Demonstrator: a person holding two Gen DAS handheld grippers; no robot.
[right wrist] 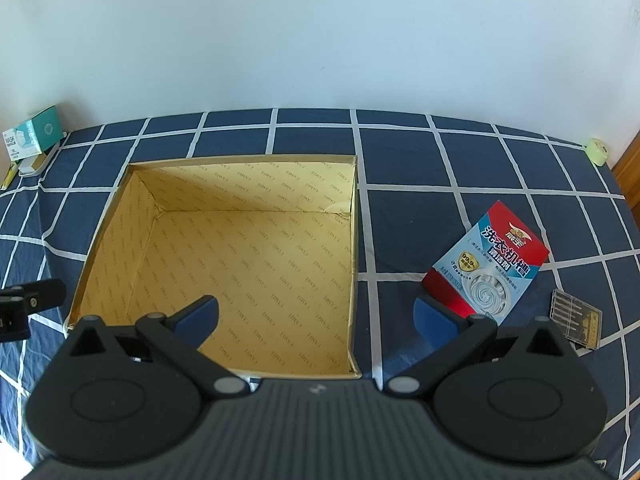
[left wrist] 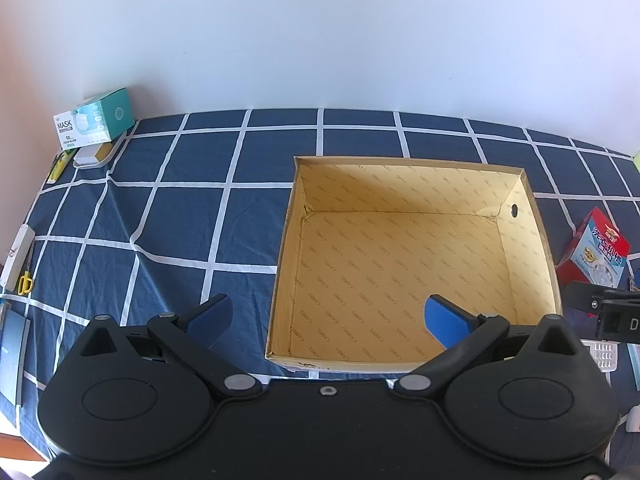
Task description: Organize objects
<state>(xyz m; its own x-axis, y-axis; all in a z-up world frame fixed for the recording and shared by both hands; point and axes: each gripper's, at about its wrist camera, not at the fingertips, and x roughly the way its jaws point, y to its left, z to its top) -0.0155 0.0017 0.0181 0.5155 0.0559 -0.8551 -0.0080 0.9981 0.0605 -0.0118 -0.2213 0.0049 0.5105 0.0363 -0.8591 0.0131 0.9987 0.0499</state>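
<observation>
- Left wrist view: the left gripper [left wrist: 326, 322] has its blue fingers [left wrist: 442, 320] spread wide and holding nothing; one hangs over the checked cloth [left wrist: 192, 216], the other over the near part of the open cardboard box [left wrist: 404, 162].
- The box stands on the cloth with nothing inside. To its right lies a red and blue detergent box [left wrist: 596, 254]; a mask box [left wrist: 94, 122] sits in the far left corner, and yellow scissors [left wrist: 25, 282] lie at the left edge.
- Right wrist view: the right gripper [right wrist: 316, 318] is also spread and holding nothing, one finger over the cardboard box [right wrist: 240, 158], the other just beside the detergent box [right wrist: 490, 258].
- A small clear case [right wrist: 576, 318] lies right of it; a pale tape roll [right wrist: 598, 151] sits far right.
</observation>
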